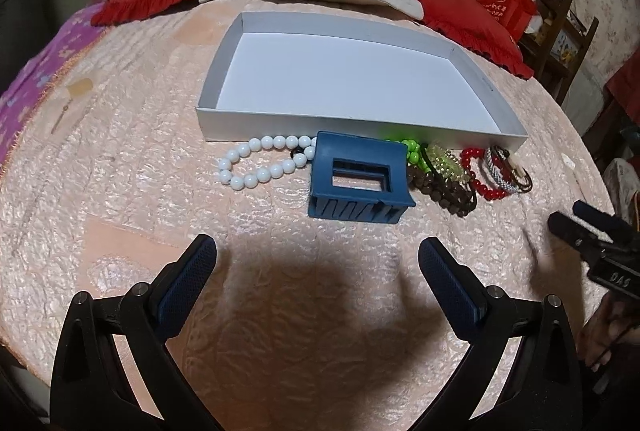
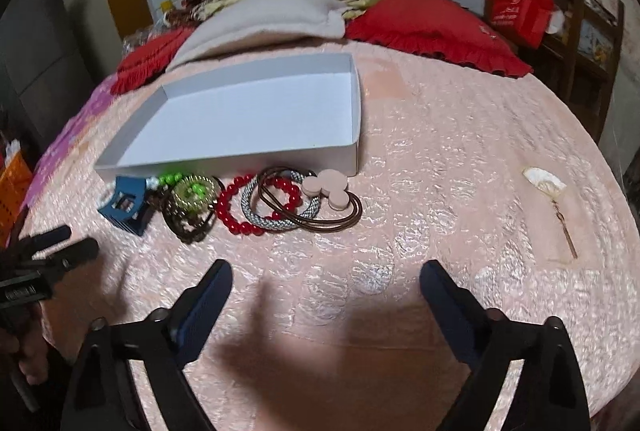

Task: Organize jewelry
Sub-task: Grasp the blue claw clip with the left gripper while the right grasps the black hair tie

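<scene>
I am holding my left gripper (image 1: 318, 251) and right gripper (image 2: 326, 275) wide open and empty over the pink bedspread (image 1: 120, 191), short of a row of jewelry. A white bead bracelet (image 1: 260, 163), blue hair claw (image 1: 358, 177), green beads (image 2: 172, 178), brown bead bracelet (image 1: 448, 191), red bead bracelet (image 2: 240, 211), silver woven bangle (image 2: 276, 223) and a brown hair tie with pink discs (image 2: 332, 193) are lying along the near wall of the white shallow box (image 1: 280, 127).

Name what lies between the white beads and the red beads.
Left wrist view: between the white beads and red beads lie the blue clip, green beads, a yellow-green bracelet and brown beads.
</scene>
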Available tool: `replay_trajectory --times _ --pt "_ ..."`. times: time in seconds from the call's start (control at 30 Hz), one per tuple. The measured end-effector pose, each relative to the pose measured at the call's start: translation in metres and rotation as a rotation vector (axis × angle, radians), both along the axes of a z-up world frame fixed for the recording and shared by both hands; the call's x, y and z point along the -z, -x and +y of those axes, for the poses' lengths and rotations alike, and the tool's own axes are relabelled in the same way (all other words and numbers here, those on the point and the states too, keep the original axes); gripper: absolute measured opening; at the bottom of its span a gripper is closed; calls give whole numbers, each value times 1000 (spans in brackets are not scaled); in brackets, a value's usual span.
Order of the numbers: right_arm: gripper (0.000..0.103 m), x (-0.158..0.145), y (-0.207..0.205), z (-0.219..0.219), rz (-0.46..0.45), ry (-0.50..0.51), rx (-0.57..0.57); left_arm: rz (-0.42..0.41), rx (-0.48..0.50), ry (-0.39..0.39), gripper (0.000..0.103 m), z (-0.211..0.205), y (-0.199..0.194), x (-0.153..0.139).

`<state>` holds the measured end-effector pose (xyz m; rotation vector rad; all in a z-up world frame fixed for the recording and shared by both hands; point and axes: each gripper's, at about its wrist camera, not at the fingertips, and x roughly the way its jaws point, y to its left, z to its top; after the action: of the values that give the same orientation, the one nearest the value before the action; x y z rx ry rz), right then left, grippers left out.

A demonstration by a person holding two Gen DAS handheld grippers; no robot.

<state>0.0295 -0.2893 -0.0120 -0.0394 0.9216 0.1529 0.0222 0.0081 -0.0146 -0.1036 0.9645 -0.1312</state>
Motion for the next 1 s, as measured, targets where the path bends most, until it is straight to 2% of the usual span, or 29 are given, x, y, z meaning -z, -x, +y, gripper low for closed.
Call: replay_trajectory --times 0.1,0.23,0.5,0.53,0.57,0.63,0.7,0.77,0.93,1.0 --pt "92 2 -1 2 8 -8 -2 32 -5 19 98 -6 -11 2" --pt "92 1 0 4 15 -14 -12 34 8 19 98 -16 -23 8" --pt "92 0 -3 1 16 -27 -4 -31 -14 -77 98 -29 -34 11" --pt "92 0 -3 2 18 -22 -7 -37 -14 -88 92 -30 -35 11" --pt "92 1 -3 3 19 -16 -9 -39 -10 -93 78 -31 -36 12" --pt "92 2 -4 5 21 -10 -14 -16 25 -69 64 -33 -37 16" --pt "92 3 -5 6 23 -7 -18 -32 30 -80 64 -33 -33 14" --pt "92 3 -8 4 20 -20 -35 -30 32 -59 63 -31 -27 14" --pt "91 -8 -16 -1 -56 -75 -76 -36 20 -18 63 -24 -18 8" --pt "79 -8 -26 0 -74 -56 -89 -34 16 -5 63 -23 -18 7"
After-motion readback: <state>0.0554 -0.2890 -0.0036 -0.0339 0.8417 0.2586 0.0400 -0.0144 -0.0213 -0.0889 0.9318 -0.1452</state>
